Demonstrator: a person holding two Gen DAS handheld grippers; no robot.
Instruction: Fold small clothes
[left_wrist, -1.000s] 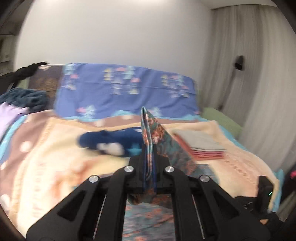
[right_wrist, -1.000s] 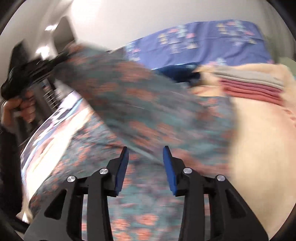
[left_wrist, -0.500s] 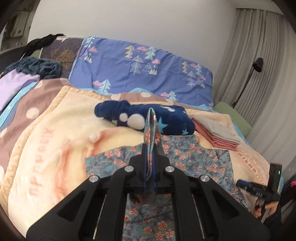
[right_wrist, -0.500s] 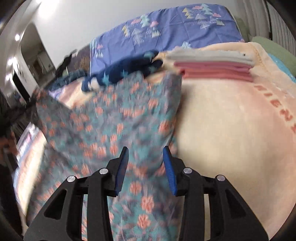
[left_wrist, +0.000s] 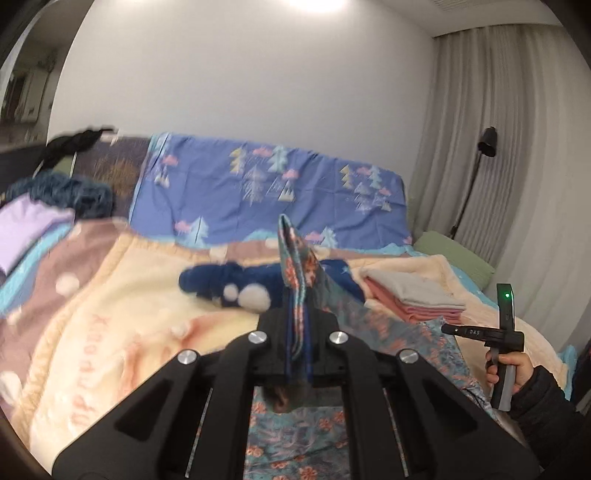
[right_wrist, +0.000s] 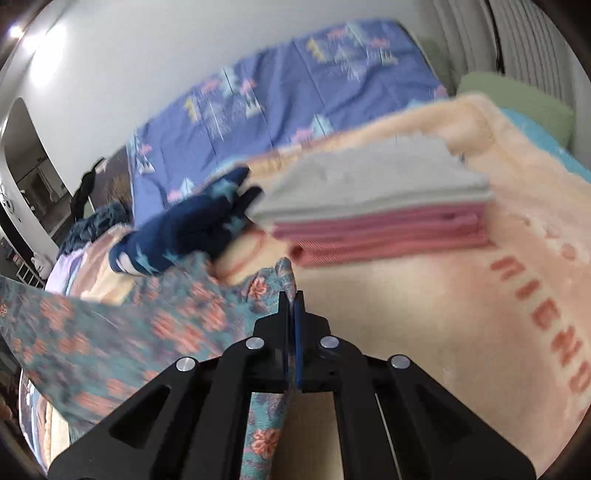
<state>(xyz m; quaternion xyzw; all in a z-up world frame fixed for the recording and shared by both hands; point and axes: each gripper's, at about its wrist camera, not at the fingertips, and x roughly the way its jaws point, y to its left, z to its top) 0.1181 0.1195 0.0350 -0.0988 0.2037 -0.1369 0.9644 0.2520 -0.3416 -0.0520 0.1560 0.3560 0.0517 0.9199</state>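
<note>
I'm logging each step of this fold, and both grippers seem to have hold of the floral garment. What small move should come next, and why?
Probably lift and draw the two grippers apart to pull the cloth taut. The left gripper is shut on one edge of the floral garment, and the right gripper has just closed on another. The cloth between them sags, rumpled, on the blanket, so a neat fold likely needs it flattened first.

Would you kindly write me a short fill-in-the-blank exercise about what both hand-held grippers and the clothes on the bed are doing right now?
1. Both the left hand-held gripper and the right hand-held gripper are shut on the ____ garment.
2. In the folded stack, the grey piece lies on top of the ____ pieces.
3. The dark blue garment with pale stars lies on the ____.

Missing words: floral; pink; bed
</note>
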